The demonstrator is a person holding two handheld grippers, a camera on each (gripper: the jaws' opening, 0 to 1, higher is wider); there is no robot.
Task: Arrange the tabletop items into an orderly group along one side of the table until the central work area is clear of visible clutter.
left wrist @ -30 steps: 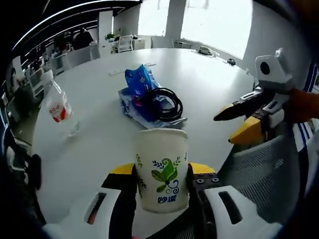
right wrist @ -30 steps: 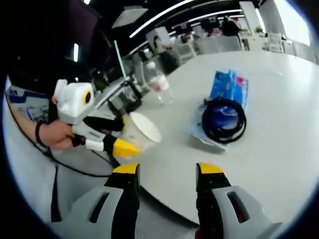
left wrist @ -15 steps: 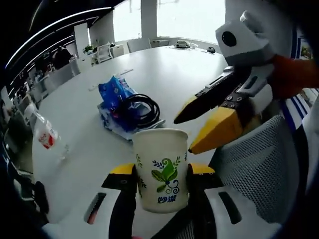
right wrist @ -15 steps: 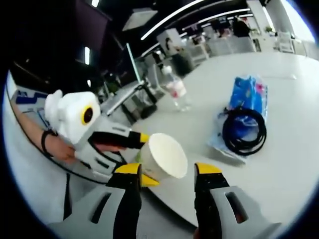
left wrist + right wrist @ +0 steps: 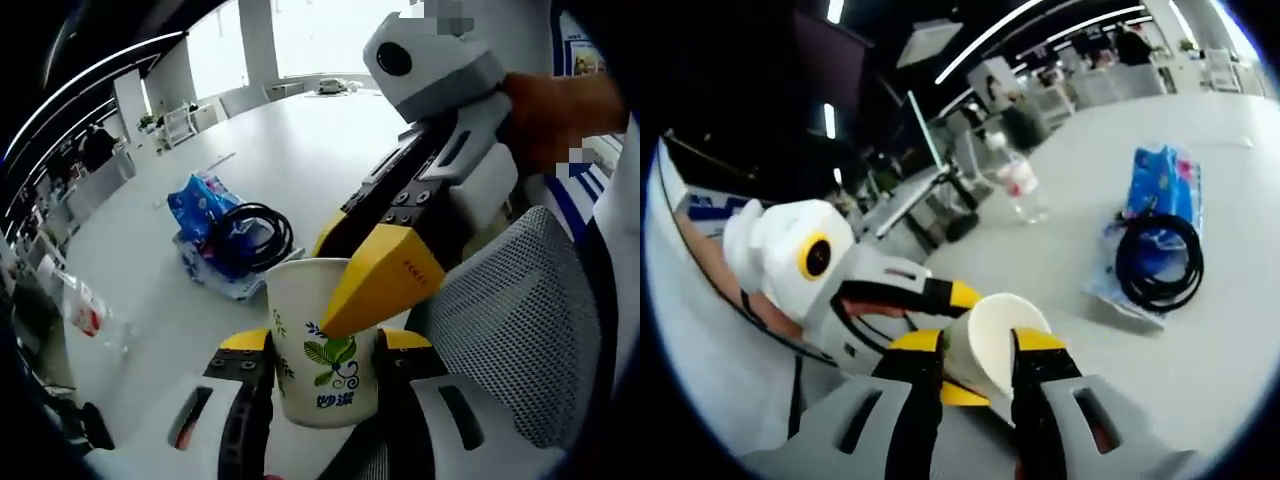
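Note:
A white paper cup [image 5: 300, 335] with a green leaf print stands upright between my left gripper's [image 5: 325, 340] jaws, which are shut on its lower body. My right gripper [image 5: 345, 280] comes in from the right, one yellow finger lying across the cup's front near the rim and the other behind it. In the right gripper view the cup [image 5: 995, 325] sits between my right gripper's [image 5: 978, 345] narrowed jaws, which touch its sides. The left gripper [image 5: 958, 340] holds it from the left. All this hangs off the table's near edge.
On the white round table [image 5: 300, 140] lie a blue tissue pack [image 5: 195, 205] with a black cable coil [image 5: 250, 235] on it, and a clear water bottle [image 5: 85, 310] further left. A grey mesh chair [image 5: 520, 330] stands at the right. Office desks and chairs fill the background.
My right gripper has come in onto the cup and its jaws have narrowed around the rim. The left gripper still holds the cup. Both views have swung.

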